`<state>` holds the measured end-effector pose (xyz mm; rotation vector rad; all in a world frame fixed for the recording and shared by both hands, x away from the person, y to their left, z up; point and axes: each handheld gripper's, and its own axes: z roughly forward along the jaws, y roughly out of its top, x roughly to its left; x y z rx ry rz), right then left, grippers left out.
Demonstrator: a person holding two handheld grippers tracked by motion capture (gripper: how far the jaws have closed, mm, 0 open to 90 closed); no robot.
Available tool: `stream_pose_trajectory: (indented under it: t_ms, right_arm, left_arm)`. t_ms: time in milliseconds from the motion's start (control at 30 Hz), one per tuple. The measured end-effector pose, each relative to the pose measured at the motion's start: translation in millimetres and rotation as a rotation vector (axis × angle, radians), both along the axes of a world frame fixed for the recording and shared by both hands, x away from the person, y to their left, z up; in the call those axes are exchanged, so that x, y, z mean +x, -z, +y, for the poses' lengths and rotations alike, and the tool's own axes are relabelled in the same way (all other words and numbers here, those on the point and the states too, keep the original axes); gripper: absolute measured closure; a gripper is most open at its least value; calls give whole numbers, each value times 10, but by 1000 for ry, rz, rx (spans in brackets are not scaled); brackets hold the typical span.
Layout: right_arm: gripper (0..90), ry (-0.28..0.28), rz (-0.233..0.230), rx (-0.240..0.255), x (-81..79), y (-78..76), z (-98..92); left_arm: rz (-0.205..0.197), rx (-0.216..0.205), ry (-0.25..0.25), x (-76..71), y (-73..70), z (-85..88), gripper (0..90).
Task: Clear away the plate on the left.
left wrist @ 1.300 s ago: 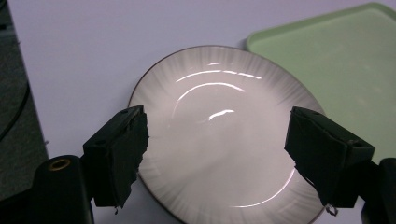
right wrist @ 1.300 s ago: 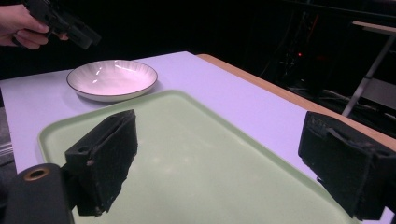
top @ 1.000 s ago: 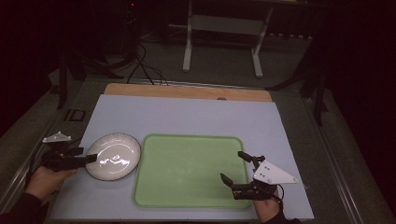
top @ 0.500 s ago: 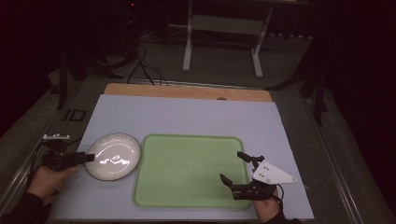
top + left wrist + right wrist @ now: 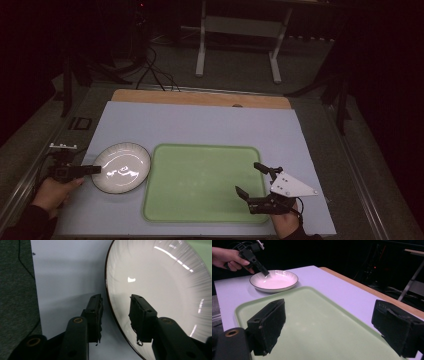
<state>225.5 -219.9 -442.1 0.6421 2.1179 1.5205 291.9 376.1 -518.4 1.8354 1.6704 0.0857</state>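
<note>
Left hand-held gripper closing astride plate rim, unclamped; right hand-held gripper wide apart

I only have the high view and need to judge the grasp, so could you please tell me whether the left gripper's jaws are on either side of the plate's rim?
Observer: Yes. In the left gripper view the left gripper straddles the rim of the plate, one jaw outside, one over the bowl. The jaws have just been closing.
Operator: Are the pads pressing on it?
Observer: Not visibly; a gap shows either side of the rim.
Operator: And the right gripper?
Observer: The right gripper stands wide open above the green tray, holding nothing.
</note>
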Motion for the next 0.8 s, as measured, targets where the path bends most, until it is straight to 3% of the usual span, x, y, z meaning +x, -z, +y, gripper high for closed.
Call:
stream_pose_trajectory:
  t_ms: [167,333,500,800]
  right_arm:
    - [118,1,2,-2,3,4,-1]
    - [119,1,1,-1,4,4,-2]
    - [130,2,2,-8,2,7,4]
    - [130,6,-1,-2,5,5,-3]
  left_arm:
    - [30,-32,3,39,26,10,736]
    - [46,-40,12,70,27,12,745]
    - [75,-59,-22,87,17,18,768]
    - [73,-56,-47,107,-4,-8,800]
